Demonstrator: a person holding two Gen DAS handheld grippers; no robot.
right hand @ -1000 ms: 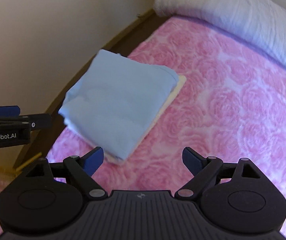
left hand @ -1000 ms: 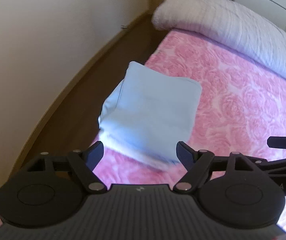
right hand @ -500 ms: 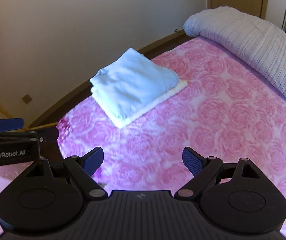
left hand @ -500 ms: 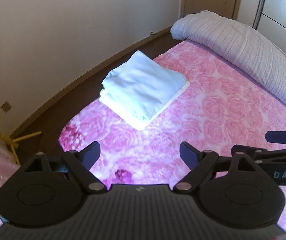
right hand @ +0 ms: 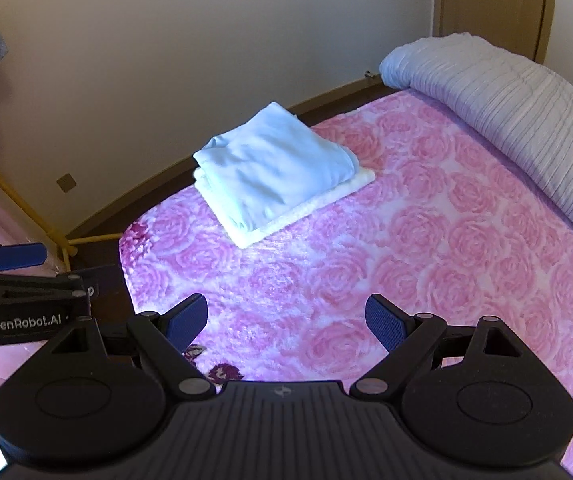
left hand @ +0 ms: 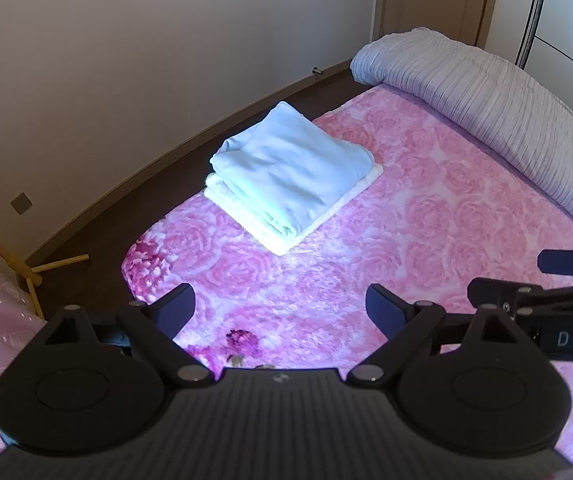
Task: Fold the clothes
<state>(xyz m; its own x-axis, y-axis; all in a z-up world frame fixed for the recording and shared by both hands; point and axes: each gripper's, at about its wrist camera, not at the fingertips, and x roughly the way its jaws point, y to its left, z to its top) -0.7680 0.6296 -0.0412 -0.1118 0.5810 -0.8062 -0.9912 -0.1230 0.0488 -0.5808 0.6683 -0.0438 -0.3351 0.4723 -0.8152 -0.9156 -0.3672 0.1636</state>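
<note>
While both tongs hover above the near part of the bed (left hand: 426,216), the left tongs (left hand: 280,306) and the right tongs (right hand: 286,316) stand spread wide with nothing between their fingers. A folded light blue garment (left hand: 290,164) lies on a folded cream towel (left hand: 286,242) at the bed's far left corner, well apart from both tongs. Along the far right edge of the rose-patterned pink blanket (right hand: 406,248) lies a rolled grey ribbed duvet (right hand: 506,96).
</note>
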